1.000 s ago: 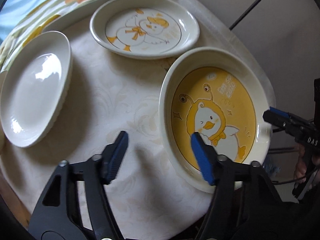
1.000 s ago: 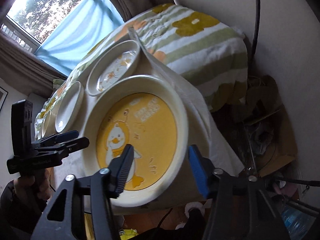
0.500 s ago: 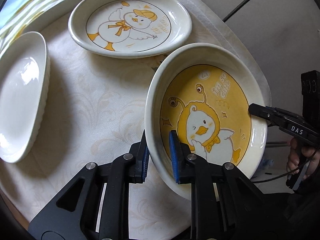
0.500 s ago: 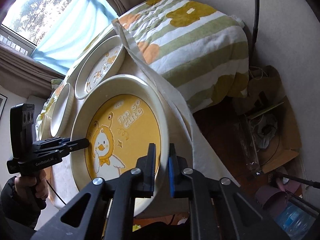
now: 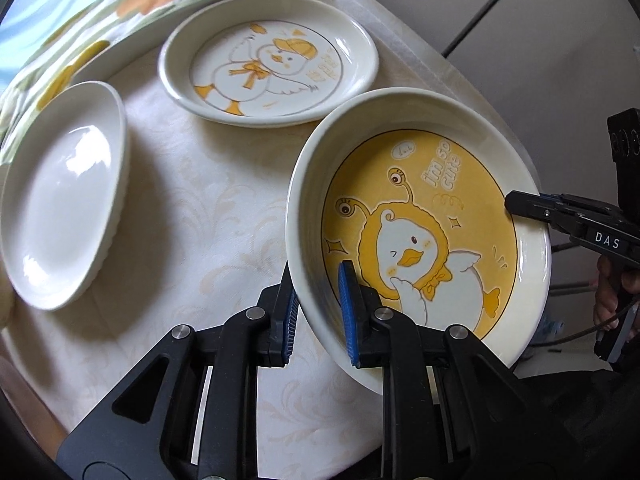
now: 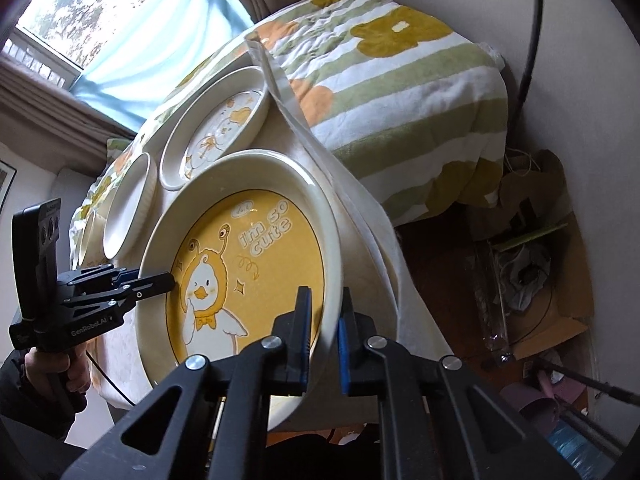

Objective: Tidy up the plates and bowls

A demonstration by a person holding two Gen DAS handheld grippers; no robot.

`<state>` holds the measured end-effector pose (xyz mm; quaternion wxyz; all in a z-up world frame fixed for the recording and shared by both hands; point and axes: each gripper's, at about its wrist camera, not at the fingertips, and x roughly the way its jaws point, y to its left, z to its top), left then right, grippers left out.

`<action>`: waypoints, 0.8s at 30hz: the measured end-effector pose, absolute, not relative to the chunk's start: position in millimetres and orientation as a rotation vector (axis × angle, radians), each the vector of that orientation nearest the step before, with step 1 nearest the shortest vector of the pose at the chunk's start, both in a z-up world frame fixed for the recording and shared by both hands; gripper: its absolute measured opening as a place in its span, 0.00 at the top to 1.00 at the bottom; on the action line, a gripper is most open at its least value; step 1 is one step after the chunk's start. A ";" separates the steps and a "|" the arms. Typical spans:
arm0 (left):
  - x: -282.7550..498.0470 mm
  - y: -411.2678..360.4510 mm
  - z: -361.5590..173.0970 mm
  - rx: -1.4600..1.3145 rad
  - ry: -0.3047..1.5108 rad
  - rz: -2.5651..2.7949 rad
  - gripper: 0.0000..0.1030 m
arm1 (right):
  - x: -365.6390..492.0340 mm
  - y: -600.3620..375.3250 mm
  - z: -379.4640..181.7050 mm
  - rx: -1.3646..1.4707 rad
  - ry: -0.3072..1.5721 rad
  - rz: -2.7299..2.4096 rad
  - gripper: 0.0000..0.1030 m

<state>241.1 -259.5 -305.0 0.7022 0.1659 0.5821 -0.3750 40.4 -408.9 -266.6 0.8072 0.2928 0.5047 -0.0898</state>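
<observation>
A deep cream bowl with a yellow duck picture (image 5: 424, 236) is held off the table, tilted, by both grippers. My left gripper (image 5: 318, 314) is shut on its near rim; it also shows in the right wrist view (image 6: 132, 280). My right gripper (image 6: 324, 322) is shut on the opposite rim of the bowl (image 6: 248, 264); it shows in the left wrist view (image 5: 520, 204). A white duck plate (image 5: 268, 60) lies behind the bowl. A plain white oval plate (image 5: 60, 192) lies at the left.
The dishes rest on a round table with a cream cloth (image 5: 200, 208). A green and orange striped blanket (image 6: 400, 80) lies behind it. Boxes and clutter (image 6: 528, 280) sit on the floor at the right. More white dishes (image 6: 92, 232) stand at the far left.
Both grippers closed on opposite rims of the yellow duck bowl. The bowl has since risen and tilted off the table.
</observation>
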 end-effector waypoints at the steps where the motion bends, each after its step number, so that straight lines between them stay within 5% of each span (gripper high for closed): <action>1: 236.3 -251.9 -297.7 0.354 1.295 -0.827 0.84 | 41.8 -407.8 -264.3 0.619 1.080 -0.181 0.90; 14: 209.3 -135.2 -236.7 0.138 1.215 -0.612 0.84 | 96.3 -339.6 -220.4 0.457 1.053 0.050 0.90; 24: 207.2 -2.3 -250.5 0.051 1.227 -0.480 0.84 | 129.0 -228.9 -241.7 0.427 1.097 0.168 0.90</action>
